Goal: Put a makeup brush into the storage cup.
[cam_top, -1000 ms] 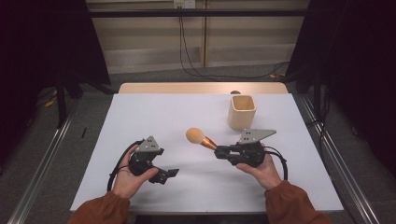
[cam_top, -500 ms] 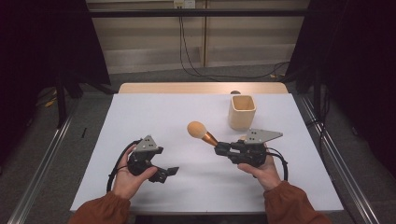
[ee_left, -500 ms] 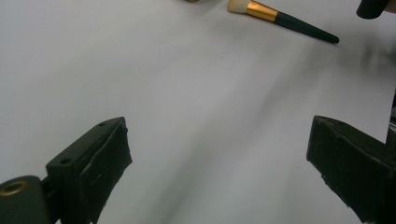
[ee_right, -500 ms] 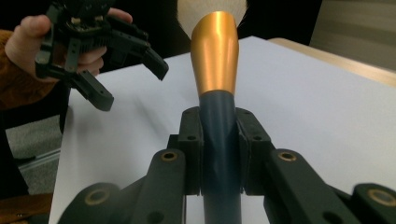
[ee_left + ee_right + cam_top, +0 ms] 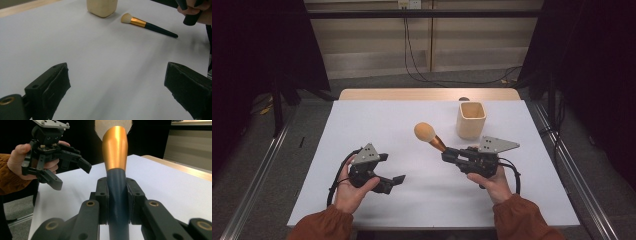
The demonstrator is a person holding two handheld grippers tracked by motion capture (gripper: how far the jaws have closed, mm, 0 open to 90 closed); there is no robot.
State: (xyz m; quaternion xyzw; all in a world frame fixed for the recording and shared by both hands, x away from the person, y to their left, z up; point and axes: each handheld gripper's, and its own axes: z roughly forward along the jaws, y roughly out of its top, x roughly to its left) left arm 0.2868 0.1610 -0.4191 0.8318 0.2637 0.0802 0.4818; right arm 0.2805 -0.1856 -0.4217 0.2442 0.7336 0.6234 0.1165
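Note:
My right gripper (image 5: 451,155) is shut on the dark handle of a makeup brush (image 5: 432,137), whose gold ferrule and tan head point up and left above the white table (image 5: 412,200). The right gripper view shows the handle (image 5: 117,195) clamped between both jaws. My left gripper (image 5: 393,168) hovers low at the table's front left, open with nothing in it, its jaws far apart in the left gripper view (image 5: 117,92). A beige square cup (image 5: 471,120) stands upright just beyond the right gripper. In the left gripper view a similar brush (image 5: 147,23) lies flat right of the cup (image 5: 102,7).
A wooden strip (image 5: 427,94) runs along the table's far edge. Cables (image 5: 412,55) hang down the back wall. Metal rails (image 5: 257,185) run on the floor on both sides. Bare white table stretches left of the cup.
The right gripper has tilted the brush up, so its head has risen and moved a little toward the cup. The left gripper has stayed where it was.

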